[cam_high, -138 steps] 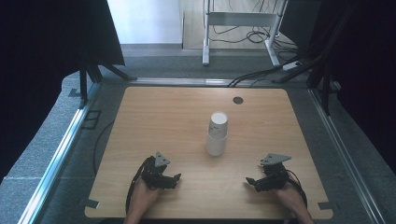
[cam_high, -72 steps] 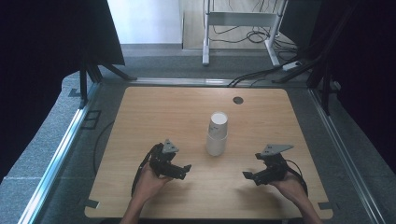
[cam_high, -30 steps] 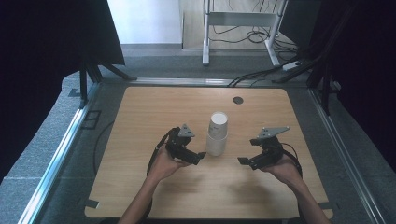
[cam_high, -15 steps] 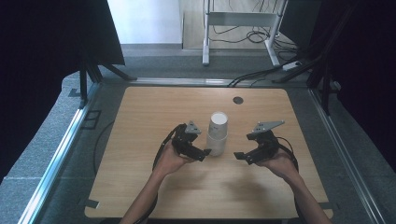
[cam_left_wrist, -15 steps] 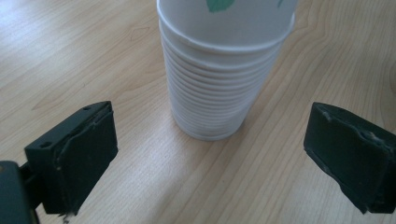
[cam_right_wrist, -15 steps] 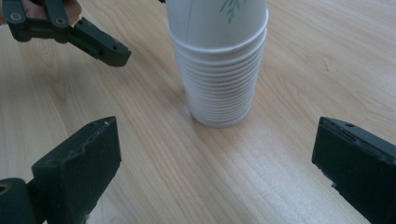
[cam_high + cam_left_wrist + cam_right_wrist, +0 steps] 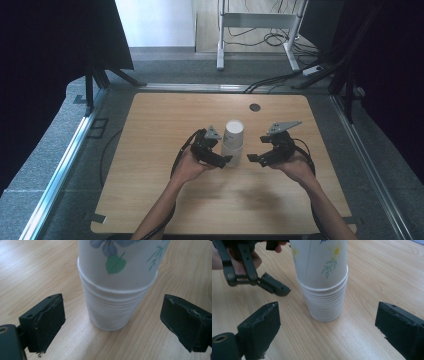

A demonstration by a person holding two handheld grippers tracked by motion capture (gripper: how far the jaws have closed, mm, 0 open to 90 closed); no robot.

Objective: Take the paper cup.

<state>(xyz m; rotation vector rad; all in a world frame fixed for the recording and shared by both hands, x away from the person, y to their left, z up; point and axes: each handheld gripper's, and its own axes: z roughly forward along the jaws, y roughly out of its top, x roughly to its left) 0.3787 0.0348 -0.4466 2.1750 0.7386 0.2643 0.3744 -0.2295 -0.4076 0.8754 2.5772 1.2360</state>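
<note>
A stack of white paper cups with a flower print stands near the middle of the wooden table; several rims show around its lower part. My left gripper is at the stack's left side, open, and its jaws straddle the base without touching it. My right gripper faces the stack from the right, also open, a short way off. The right gripper view shows the left gripper beyond the cups, held by a hand.
The wooden table has a small black round insert near its far edge. Black curtains hang at both sides. A metal frame and cables lie on the floor beyond the table.
Both grippers have moved from near the front edge of the table toward the cup stack, closing in on it from left and right. The stack has not moved.
</note>
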